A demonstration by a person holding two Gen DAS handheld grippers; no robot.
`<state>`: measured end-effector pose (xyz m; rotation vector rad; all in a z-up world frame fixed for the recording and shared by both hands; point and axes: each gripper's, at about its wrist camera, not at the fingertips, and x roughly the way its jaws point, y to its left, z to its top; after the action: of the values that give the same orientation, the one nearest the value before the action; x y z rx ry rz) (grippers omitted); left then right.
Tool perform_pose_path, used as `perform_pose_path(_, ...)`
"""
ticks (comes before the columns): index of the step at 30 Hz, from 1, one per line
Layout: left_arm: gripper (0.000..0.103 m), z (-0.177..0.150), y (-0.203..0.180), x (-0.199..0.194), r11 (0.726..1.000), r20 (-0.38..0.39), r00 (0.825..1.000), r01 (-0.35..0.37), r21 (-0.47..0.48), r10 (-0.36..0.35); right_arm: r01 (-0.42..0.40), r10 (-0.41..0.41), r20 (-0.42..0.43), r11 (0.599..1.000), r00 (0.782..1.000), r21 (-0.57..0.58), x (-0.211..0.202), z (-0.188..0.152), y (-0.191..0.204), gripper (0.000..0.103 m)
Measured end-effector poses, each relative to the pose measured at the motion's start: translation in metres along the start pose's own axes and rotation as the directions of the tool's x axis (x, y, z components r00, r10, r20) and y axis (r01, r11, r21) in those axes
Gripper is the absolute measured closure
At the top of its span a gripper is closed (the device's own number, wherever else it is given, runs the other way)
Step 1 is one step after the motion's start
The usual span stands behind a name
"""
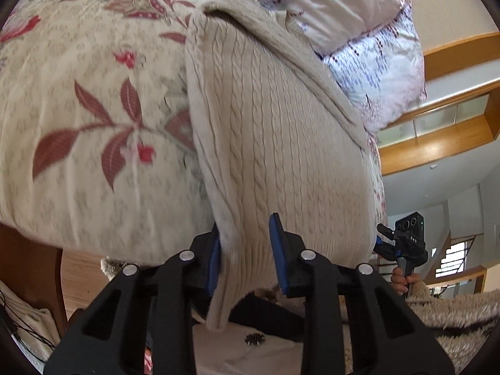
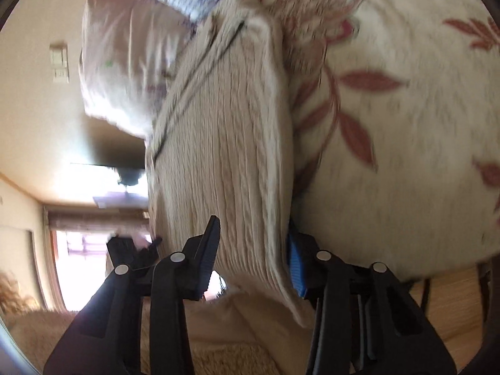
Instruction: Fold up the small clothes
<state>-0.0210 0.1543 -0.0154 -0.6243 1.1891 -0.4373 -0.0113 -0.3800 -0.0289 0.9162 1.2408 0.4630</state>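
Cream cable-knit sweater (image 1: 275,131) lies on the floral bedspread (image 1: 93,109), its far end against the pillows (image 1: 359,31), its near hem hanging past the bed edge toward both tools.

Left gripper (image 1: 247,256): jaws partly open, hem corner between the 2 blue pads. Left pad looks to be against the knit; right pad stands off it with a clear gap. Not a clamp as far as I can see.

Right gripper (image 2: 253,253): also partly open, the other hem corner between its jaws. Blue pad on the right sits at the fabric edge, dark finger on the left looks close to the knit. View is motion-blurred, so I can't confirm contact on either side.

Risks from here, as I judge them:
- Lifting with only 1 pad touching: corner slides out, hem drops off the bed edge.
- Uneven bite between the 2 corners: 1 side holds and 1 slips, so the fold goes skewed.
- Knit is thick and stretchy: a shallow pinch at the ribbed edge stretches it instead of carrying the body.
- Jaw catching a loose loop of the cable pattern, snagging on release.
- Pulling toward the person drags the whole sweater off the bedspread, since the hem already overhangs.
- Far end near the pillows may bunch against them if the fold is pushed that way.
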Motion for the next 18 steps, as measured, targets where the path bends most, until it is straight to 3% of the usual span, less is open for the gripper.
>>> perform_pose_path(5, 0.079, -0.010, -0.003, 0.002, 1.000, -0.031, 1.000, 0.006, -0.007, -0.006, 0.029, -0.035, -0.092, 0.997, 0.995, -0.067, 0.008, -0.013, 0.008, 0.071)
perform_pose_path(8, 0.092, -0.011, -0.010, 0.005, 0.999, -0.052, 0.998, -0.031, 0.024, 0.032, 0.054, -0.068, -0.122, 0.992, 0.990, -0.110, 0.014, -0.015, 0.013, 0.086)
perform_pose_path(10, 0.096, -0.009, -0.011, 0.003, 0.998, -0.047, 0.998, -0.043, 0.038, 0.045, 0.071, -0.095, -0.130, 0.982, 0.987, -0.177, 0.018, -0.016, 0.023, 0.094)
perform_pose_path(14, 0.097, 0.006, -0.018, -0.011, 0.997, 0.020, 0.999, -0.034, 0.067, 0.033, 0.075, -0.094, -0.060, 0.961, 0.994, -0.265, 0.009, -0.010, 0.042, 0.095)
perform_pose_path(18, 0.097, 0.033, -0.024, -0.031, 0.997, 0.107, 0.994, -0.014, 0.079, 0.005, 0.117, -0.087, 0.102, 0.930, 0.991, -0.347, -0.013, 0.007, 0.067, 0.095)
